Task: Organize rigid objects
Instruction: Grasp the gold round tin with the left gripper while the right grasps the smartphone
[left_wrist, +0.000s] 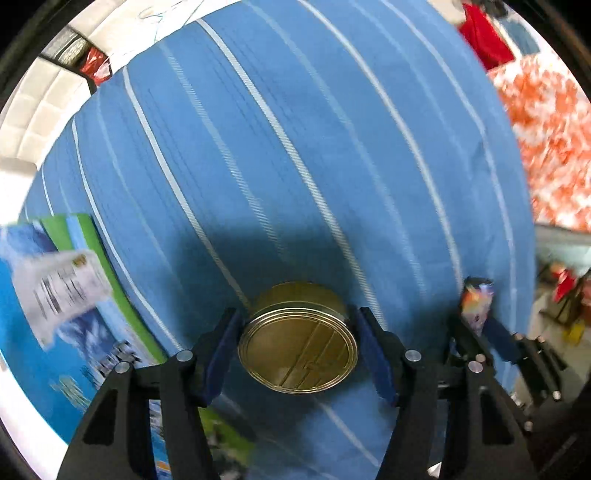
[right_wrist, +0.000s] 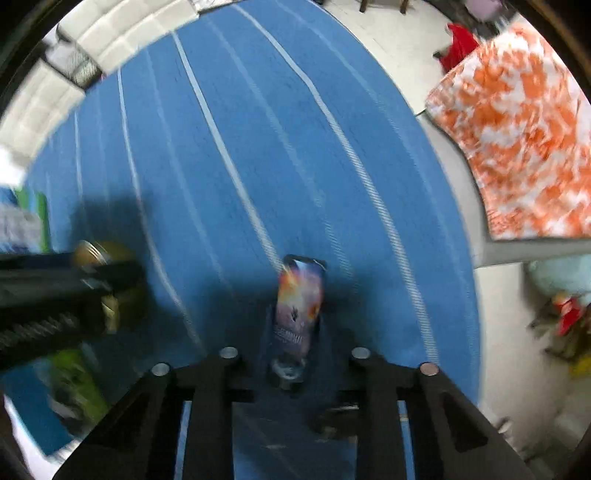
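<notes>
**Gold tin and patterned phone held over a blue striped sheet**

The gold tin (left_wrist: 298, 345) and a phone (right_wrist: 300, 310) are each held in a handheld gripper above a bed.

The largest thing in both views is a blue sheet (left_wrist: 295, 147) with thin white stripes; it fills most of each picture. At its far edge runs a white padded headboard (left_wrist: 40, 107). To the right lies an orange and white patterned cloth (right_wrist: 517, 147), with a small red item (left_wrist: 484, 37) beyond it. At the left edge of the sheet rests a flat box (left_wrist: 74, 332) printed in blue and green, carrying a white label.

The left gripper (left_wrist: 298, 347) is clamped on the tin: its two blue-padded fingers (left_wrist: 221, 350) press against opposite sides of the round, shallow can, whose ridged flat end faces the camera. The tin appears lifted off the sheet, over a dark shadow.

The right gripper (right_wrist: 297, 354) grasps the phone, which stands on end between its closed fingers, its colourful, blurred case pointing away from the camera. In the left view the phone appears just right of the tin, near but apart.
</notes>
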